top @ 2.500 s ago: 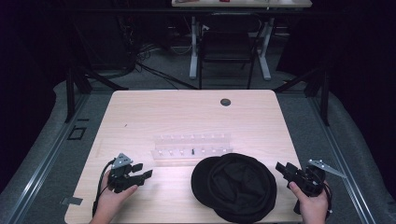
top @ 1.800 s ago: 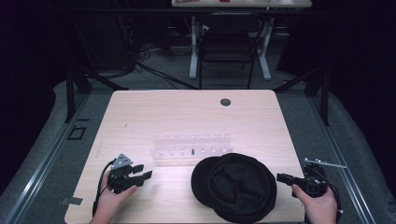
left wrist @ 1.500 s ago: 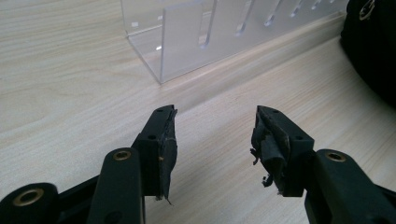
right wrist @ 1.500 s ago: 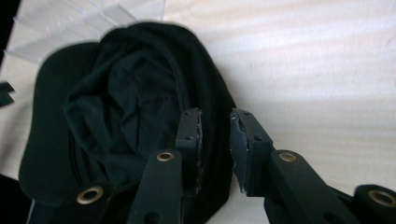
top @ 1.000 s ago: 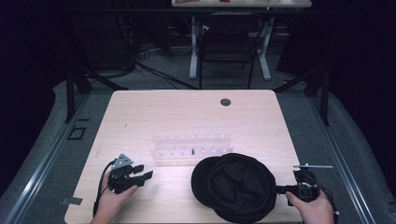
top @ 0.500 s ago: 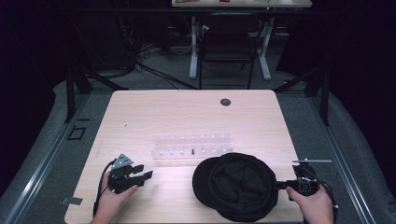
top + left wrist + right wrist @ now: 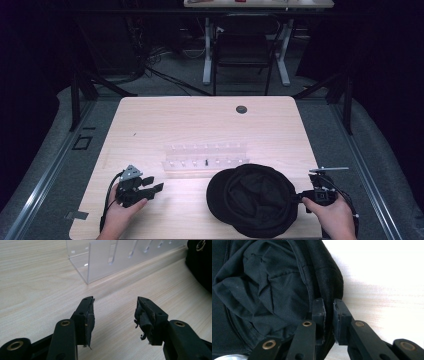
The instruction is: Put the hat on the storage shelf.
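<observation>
The right gripper has moved in and closed its fingers on the black cap's rim; the left gripper stays wide open, empty, so lifting seems next.

Dark room, grey floor, prob. black chair behind.

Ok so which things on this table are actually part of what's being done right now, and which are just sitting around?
In use:
- black cap, lying open side up
- right gripper, jaws closed on the cap's edge

Just lying about:
- clear acrylic rack behind the cap
- left gripper, open over bare table
- small dark round spot near the far edge
</observation>
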A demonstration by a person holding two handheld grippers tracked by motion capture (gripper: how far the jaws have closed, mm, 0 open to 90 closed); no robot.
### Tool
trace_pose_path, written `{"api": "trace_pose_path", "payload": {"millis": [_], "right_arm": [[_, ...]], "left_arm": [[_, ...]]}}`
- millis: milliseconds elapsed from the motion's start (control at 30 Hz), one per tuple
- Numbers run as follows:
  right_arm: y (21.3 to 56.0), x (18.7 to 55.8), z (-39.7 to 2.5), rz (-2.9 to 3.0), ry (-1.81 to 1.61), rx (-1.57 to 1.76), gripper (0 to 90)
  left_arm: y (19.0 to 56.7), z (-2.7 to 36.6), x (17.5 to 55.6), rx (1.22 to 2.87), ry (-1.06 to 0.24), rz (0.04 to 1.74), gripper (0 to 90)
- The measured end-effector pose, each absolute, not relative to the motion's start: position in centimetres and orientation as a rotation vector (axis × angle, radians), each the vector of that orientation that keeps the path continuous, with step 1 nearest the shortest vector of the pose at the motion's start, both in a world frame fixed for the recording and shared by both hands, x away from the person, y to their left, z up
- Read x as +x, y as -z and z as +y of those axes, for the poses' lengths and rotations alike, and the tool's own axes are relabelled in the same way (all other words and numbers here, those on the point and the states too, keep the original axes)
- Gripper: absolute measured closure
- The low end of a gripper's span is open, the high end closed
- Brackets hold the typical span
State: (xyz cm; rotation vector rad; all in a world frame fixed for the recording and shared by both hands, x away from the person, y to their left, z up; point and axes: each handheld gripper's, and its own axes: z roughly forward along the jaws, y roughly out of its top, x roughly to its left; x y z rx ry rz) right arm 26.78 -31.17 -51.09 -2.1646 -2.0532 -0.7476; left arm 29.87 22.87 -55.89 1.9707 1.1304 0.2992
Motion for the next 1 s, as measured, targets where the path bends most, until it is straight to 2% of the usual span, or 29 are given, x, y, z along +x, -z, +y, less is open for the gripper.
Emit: {"api": "trace_pose_path", "payload": {"millis": [67,267,1000], "right_arm": [[50.9,26.8,-31.5,-2.094,0.651,-2.171,81.0],[51.0,26.6,-31.5,-2.002,0.749,-2.160,87.5],[48.1,26.6,-31.5,-2.005,0.831,-2.111,88.0]], "left_arm": [[55.9,22.9,29.9,1.969,-0.298,1.131,49.0],[55.9,22.8,29.9,1.972,-0.295,1.133,49.0],[56.0,22.9,29.9,1.964,-0.295,1.140,49.0]]}}
